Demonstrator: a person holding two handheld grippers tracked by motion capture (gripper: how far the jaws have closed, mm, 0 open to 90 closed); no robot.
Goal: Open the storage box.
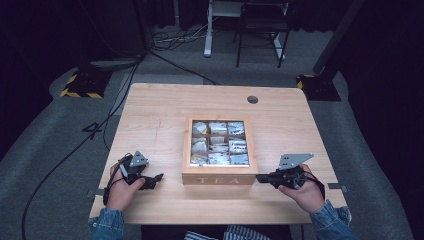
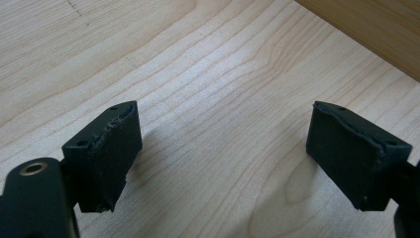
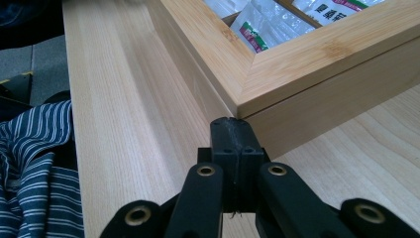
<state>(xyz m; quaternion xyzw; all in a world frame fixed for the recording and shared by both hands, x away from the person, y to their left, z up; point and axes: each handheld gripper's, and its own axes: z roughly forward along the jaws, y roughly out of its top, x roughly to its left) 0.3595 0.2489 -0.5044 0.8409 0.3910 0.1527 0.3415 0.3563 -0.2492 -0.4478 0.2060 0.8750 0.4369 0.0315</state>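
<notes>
A wooden tea box [image 1: 220,172] marked TEA stands in the middle of the table [image 1: 160,115], with several tea bags [image 1: 219,142] showing in its compartments. My left gripper [image 1: 156,180] rests to the left of the box, open, with bare table between its jaws [image 2: 223,134]. The box's side wall [image 2: 376,25] shows at the upper right of the left gripper view. My right gripper [image 1: 260,177] lies level at the box's front right corner, shut with nothing between its pads. In the right gripper view its closed tips [image 3: 233,126] sit right at the corner of the box [image 3: 317,54], under the lid's rim.
A round cable hole [image 1: 252,99] sits near the table's far edge. A chair [image 1: 260,30] and a desk leg stand on the floor beyond, with cables trailing to the left. The person's striped shirt [image 3: 34,163] hangs at the table's near edge.
</notes>
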